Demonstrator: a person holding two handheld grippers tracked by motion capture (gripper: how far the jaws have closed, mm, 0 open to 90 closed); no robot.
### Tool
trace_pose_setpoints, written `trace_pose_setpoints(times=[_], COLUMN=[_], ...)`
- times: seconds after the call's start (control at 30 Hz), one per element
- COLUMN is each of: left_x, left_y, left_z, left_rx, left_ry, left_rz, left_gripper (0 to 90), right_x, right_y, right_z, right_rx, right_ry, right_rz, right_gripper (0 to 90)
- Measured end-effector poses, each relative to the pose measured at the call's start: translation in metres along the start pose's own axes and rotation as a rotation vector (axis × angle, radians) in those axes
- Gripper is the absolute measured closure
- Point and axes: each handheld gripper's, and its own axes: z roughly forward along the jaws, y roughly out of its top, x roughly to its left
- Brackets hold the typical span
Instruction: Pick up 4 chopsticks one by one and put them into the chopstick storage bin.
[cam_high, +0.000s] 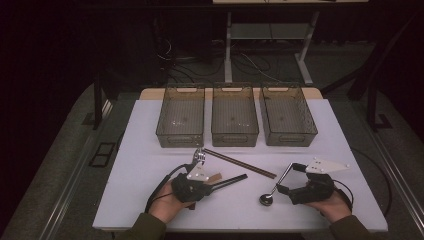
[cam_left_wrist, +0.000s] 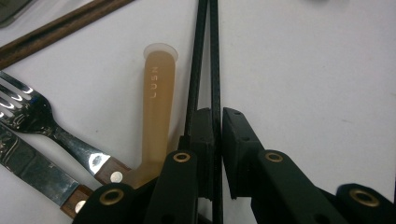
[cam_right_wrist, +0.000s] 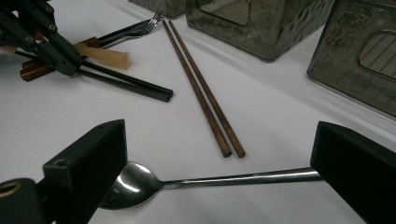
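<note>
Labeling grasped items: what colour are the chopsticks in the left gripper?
Black chopsticks; the left gripper view shows them best.

Three bins (cam_high: 234, 116) stand in a far row. Near them lie two brown chopsticks (cam_right_wrist: 201, 91), two black chopsticks (cam_left_wrist: 208, 60), one spoon (cam_right_wrist: 140, 184), one fork (cam_left_wrist: 32, 114), one knife (cam_left_wrist: 32, 170).

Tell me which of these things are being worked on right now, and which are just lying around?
In hand:
- black chopsticks, clamped in the left gripper
- spoon, between the open jaws of the right gripper

Lying about:
- brown chopsticks
- fork
- knife
- amber handle
- three bins
</note>
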Motion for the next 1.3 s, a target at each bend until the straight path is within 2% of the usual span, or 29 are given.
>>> trace_pose_setpoints(times=[0.17,0.7,1.03,1.3], left_x=[-0.0014,-0.0018,-0.0033,-0.0030], left_y=[0.0004,0.0007,0.0018,0.0029], left_z=[0.0023,0.0022,0.0013,-0.0021], left_rx=[0.022,0.027,0.004,-0.009], left_ry=[-0.005,-0.010,-0.028,-0.053], left_rz=[0.014,0.011,-0.002,-0.002], left_gripper=[83.1,84.9,85.5,85.6], right_x=[-0.0002,0.0002,0.0000,-0.0031], right_y=[0.0001,0.0000,-0.0009,-0.0043], right_z=[0.0000,0.0001,0.0010,0.0063], right_rx=[0.000,0.003,0.007,0.040], right_ry=[0.000,0.001,0.012,0.014], right_rz=[0.000,0.000,0.003,0.015], right_gripper=[3.7,3.7,3.7,3.7])
